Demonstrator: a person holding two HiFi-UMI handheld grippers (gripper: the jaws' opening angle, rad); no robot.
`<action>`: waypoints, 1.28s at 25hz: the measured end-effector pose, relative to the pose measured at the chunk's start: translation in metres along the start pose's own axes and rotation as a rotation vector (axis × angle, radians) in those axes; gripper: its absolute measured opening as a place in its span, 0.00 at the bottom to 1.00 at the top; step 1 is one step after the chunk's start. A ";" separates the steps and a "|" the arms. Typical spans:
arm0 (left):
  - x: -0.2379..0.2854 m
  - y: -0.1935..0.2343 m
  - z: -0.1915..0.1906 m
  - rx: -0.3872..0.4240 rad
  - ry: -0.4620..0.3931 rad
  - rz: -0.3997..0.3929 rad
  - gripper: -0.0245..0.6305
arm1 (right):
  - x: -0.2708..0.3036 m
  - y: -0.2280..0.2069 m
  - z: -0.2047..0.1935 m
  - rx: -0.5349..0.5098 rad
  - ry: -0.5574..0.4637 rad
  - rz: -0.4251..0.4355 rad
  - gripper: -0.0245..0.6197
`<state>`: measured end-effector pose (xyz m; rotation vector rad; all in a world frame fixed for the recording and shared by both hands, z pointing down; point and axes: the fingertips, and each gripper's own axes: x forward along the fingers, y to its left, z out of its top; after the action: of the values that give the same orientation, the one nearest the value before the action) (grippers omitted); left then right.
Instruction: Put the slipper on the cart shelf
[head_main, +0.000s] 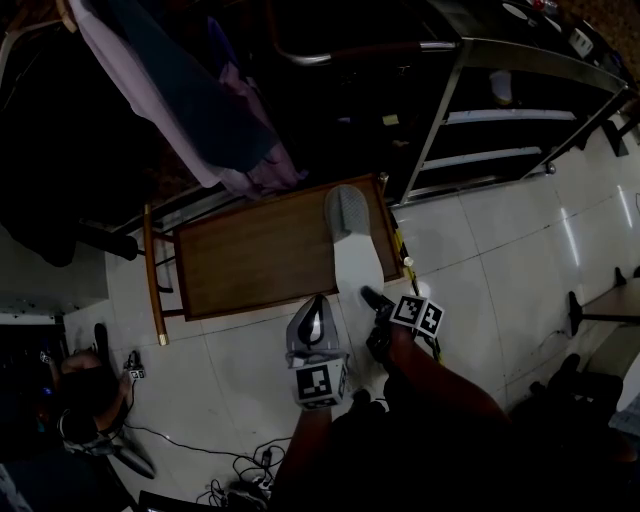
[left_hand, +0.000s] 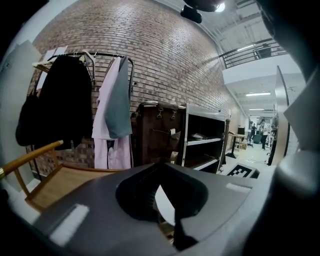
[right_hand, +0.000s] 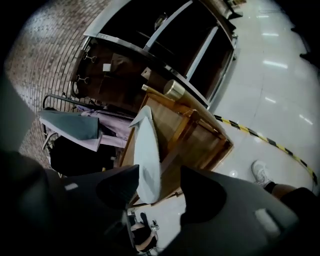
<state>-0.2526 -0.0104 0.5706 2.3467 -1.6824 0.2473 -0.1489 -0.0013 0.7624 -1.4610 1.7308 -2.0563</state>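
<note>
Ahead of both claws stands the wooden cart shelf on pale floor tiles, with a brick wall and a dark shelving unit beyond it. The right claw gapes wide, gripping nothing — the white slipper lies between its jaws, over the shelf's end. The left claw is nearly closed around a white sliver — pinched or not, I cannot tell.

Readable text: none in any view.
Marker cubes: black-and-white square patterns, no letters or numbers.
Floor tape: yellow and black stripes, no wording.
</note>
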 end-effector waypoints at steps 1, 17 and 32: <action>0.000 0.000 0.001 0.001 0.002 0.001 0.06 | 0.001 0.000 0.000 0.014 0.001 0.004 0.44; -0.018 0.016 -0.003 -0.049 0.010 0.032 0.06 | -0.017 0.039 0.001 -0.169 -0.020 0.040 0.12; -0.063 0.018 0.022 -0.089 -0.070 0.007 0.06 | -0.129 0.113 -0.003 -0.815 -0.289 0.008 0.10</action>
<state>-0.2898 0.0346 0.5343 2.3094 -1.6971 0.0903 -0.1363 0.0368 0.5956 -1.7802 2.5464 -1.0509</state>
